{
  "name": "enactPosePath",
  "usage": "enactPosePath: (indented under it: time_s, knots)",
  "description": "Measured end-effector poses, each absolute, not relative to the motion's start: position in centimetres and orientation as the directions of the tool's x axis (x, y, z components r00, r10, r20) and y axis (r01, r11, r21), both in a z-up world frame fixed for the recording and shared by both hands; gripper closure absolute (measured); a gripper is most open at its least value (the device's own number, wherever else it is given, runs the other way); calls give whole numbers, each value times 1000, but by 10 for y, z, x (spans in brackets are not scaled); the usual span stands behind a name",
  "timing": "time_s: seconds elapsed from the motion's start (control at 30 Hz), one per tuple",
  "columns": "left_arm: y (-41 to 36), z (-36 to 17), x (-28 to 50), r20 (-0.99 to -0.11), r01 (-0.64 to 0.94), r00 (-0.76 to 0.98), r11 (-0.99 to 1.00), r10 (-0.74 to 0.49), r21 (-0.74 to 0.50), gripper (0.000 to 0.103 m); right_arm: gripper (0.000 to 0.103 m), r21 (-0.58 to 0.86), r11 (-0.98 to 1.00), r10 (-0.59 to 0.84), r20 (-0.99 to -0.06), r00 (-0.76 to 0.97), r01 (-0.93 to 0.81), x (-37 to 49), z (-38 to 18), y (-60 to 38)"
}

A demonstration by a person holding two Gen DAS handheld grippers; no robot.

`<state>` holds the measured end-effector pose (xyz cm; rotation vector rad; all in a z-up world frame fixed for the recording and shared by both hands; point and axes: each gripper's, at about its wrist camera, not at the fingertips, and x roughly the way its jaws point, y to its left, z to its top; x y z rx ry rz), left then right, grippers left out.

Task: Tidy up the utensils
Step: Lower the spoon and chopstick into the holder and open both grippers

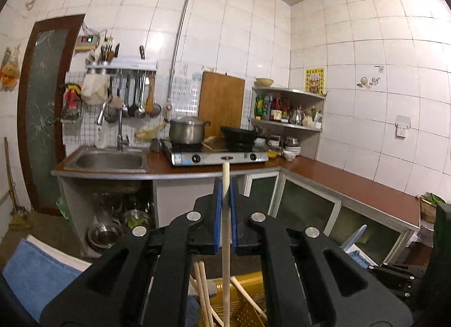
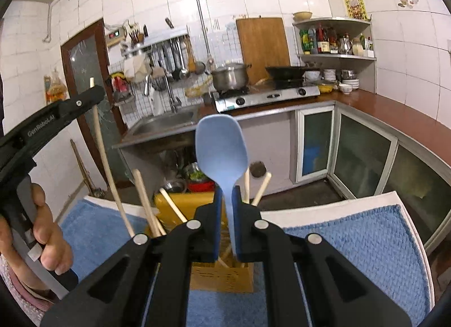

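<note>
Kitchen counter [image 1: 338, 177] runs along the tiled back wall and wraps down the right side of both wrist views; sink [image 1: 108, 160] at centre left, gas stove [image 1: 217, 155] beside it with a steel pot [image 1: 187, 131] on the left burner and a dark wok [image 1: 239, 134] on the right one. Wooden cutting board [image 1: 221, 101] leans on the wall behind the stove.

Table [image 2: 406, 214] sits in the lower part of the right wrist view, covered by a blue towel [image 2: 352, 256]. Yellow utensil holder [image 2: 194, 206] stands on it at lower centre, several wooden chopsticks [image 2: 143, 200] sticking up out of it at angles.

Right hand-held gripper [image 2: 225, 211], bottom centre: blue pads clamped on the handle of a light blue spoon [image 2: 221, 146], bowl up, over the holder. Whether the handle's lower end is inside the holder is hard to say, the jaws cover it.

Left hand-held gripper [image 1: 225, 200], bottom centre of its own view: closed on a single wooden chopstick [image 1: 225, 186], roughly upright, tip above the pads, lower end running down toward the holder. In the right wrist view the same gripper enters from the left edge, a hand [image 2: 48, 231] wrapped round its grip, chopstick hanging long below the pads.
</note>
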<state>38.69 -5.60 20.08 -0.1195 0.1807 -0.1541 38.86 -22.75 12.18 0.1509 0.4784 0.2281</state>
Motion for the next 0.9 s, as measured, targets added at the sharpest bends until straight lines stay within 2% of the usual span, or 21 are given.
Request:
enactPosePath:
  time_s: [0.1,0.33,0.43,0.57,0.6,0.7,0.83,0.9]
  knots:
    - [-56,176,394,-178,140,971,982,-161,-127,99,95,192,965,248,-472,846,-176,396,101,-224]
    - [-50,136,408,-314,149,933,982,-178,-115,99,95,170,973,225,-550,804,-156,408,56,-220]
    - [-48,120,404,-353,136,923,988,-155,-78,99,95,157,976,210,-538,816,-148,407,49,-221]
    - [-36,103,396,-395,120,906,987,-151,-104,96,92,171,971,231,-523,820,-164,401,47,-222]
    - [-33,101,391,-396,110,907,989,-142,-103,94,92,173,971,231,-521,821,-163,399,47,-223]
    - [-26,105,375,-401,98,907,990,-131,-102,74,51,194,966,247,-489,836,-172,385,50,-228]
    - [-17,119,338,-378,83,919,993,-109,-85,47,51,176,973,219,-475,852,-152,359,57,-233]
    - [-8,123,312,-366,75,925,994,-101,-83,39,49,168,975,207,-462,863,-144,341,58,-236]
